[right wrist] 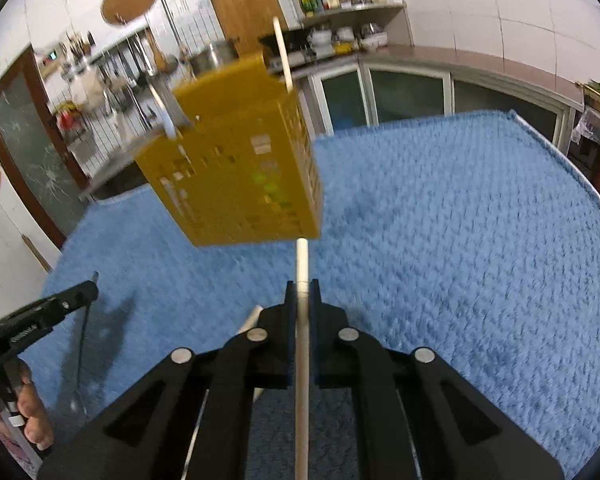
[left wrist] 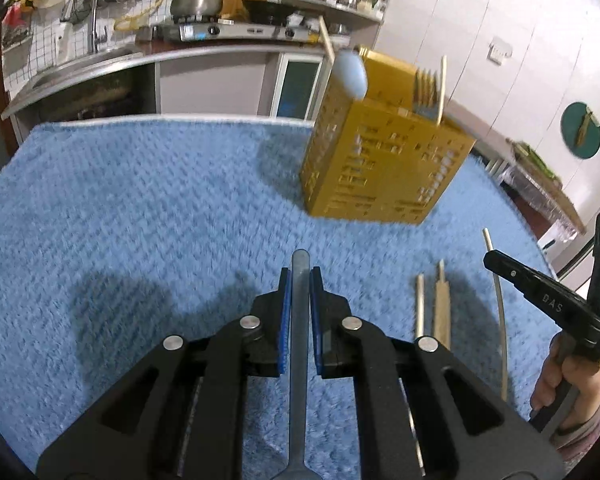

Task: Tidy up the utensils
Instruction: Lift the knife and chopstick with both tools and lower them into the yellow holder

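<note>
- Clamping a grey metal utensil handle [left wrist: 300,320], the left claw [left wrist: 300,276] has its blue pads nearly together; handle tip pokes just past the fingertips, rest runs back under the claw. Which utensil it is: can't tell.
- Right claw [right wrist: 302,288] is closed down on a pale chopstick [right wrist: 302,264]; stick passes btwn the fingers, tip pointing toward the base of the yellow holder.
- Yellow perforated utensil holder [left wrist: 384,164] stands on the blue towel [left wrist: 140,208] covering the worktop, ahead of both claws and apart from them; w/ forks [left wrist: 425,88], a white spoon [left wrist: 350,74] and chopsticks upright inside.
- Loose wooden sticks [left wrist: 440,304] lie on the towel btwn the two claws, right of the left claw.
</note>
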{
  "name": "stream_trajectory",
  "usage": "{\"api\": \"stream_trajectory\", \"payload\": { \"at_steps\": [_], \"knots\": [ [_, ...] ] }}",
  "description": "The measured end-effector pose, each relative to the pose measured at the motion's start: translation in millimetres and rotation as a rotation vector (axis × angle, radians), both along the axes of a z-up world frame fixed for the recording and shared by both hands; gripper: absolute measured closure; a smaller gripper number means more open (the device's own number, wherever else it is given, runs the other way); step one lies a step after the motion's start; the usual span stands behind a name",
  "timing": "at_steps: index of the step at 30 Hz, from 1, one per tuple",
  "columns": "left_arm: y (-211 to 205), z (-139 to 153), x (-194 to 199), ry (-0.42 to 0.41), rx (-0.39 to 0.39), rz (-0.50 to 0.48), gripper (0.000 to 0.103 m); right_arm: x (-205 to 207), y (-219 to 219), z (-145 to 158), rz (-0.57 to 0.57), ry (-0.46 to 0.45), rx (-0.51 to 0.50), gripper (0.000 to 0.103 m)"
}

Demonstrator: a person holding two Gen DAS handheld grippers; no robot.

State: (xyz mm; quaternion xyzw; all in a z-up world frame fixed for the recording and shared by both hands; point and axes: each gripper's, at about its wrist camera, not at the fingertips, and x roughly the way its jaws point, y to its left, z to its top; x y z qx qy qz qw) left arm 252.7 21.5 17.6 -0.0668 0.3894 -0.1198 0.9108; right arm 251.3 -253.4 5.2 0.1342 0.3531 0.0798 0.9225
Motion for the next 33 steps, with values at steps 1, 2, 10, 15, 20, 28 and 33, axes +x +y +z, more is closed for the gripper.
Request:
{"api": "stream_trajectory", "payload": {
  "at_steps": [1,2,10,15,20,28,33],
  "knots": [
    [0,6,-3,-0.022,-0.006,0.003,0.095,-2,-1,3,-0.002,-0.011,0.004,0.097],
    [0,11,-5,-0.039,-0.008,0.004,0.095,-6,-2,7,-0.004,-0.032,0.007,0.097],
    [-6,50,-16,-0.169,-0.041,0.012,0.095,-22,-12,36,-0.015,-0.206,0.032,0.097],
    [-12,71,-15,-0.245,-0.071,0.005,0.095,-26,-16,59,-0.016,-0.312,0.028,0.097],
    [-19,88,-6,-0.297,-0.116,-0.014,0.095,-21,-20,85,-0.013,-0.404,0.025,0.097],
    [-34,115,26,-0.391,-0.121,-0.034,0.095,5,-28,120,-0.028,-0.497,0.033,0.097],
    [-51,135,50,-0.462,-0.086,-0.036,0.095,26,-26,145,-0.031,-0.562,0.03,0.097]
  ]
}}
